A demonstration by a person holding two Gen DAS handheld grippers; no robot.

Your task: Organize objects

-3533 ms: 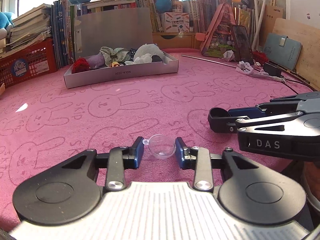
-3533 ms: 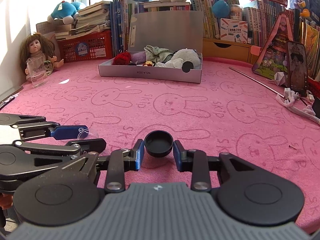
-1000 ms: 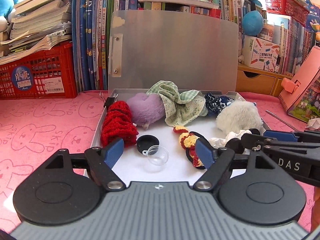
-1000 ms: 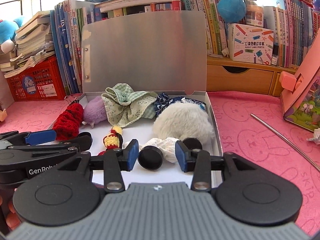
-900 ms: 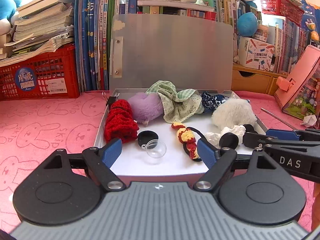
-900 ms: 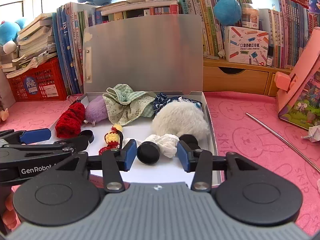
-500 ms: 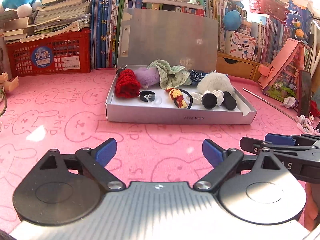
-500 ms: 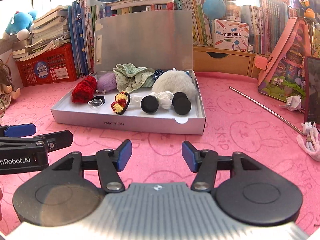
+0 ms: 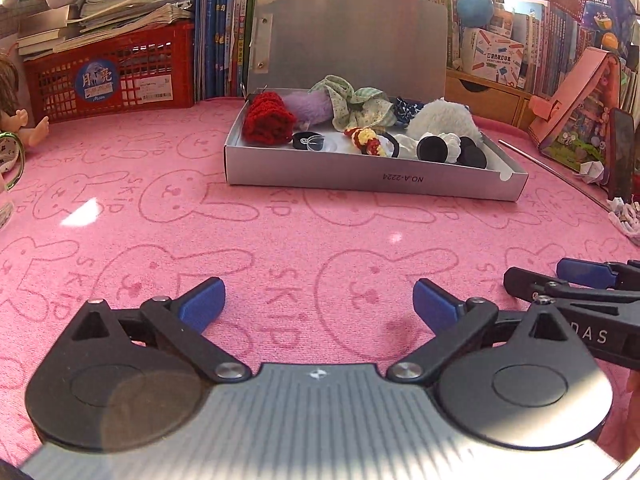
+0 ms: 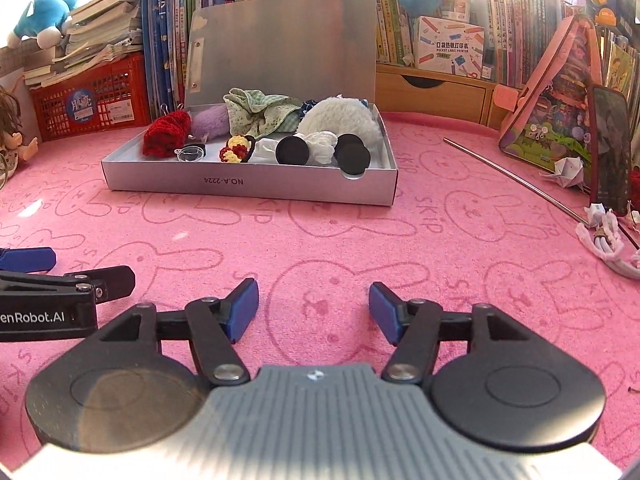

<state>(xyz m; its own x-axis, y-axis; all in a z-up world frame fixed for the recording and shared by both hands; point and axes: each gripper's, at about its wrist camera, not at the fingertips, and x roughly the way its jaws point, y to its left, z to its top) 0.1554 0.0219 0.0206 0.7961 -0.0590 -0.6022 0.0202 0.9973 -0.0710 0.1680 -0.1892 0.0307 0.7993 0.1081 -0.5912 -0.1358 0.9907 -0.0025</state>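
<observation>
An open silver box stands on the pink rabbit-print cloth with its lid raised. In it lie a clear dome, a black round cap, a red knit piece, a purple plush, a green cloth and a white plush. My left gripper is open and empty, low over the cloth well in front of the box. My right gripper is open and empty, beside it to the right.
A red crate with stacked books stands at the back left, a doll at the far left. Books line the back. A pink house-shaped toy, a phone, a thin metal rod and a white cable lie at the right.
Both grippers carried their items to the box, let them go there and opened. In the last half second both have pulled further back from the box, low over the cloth.
</observation>
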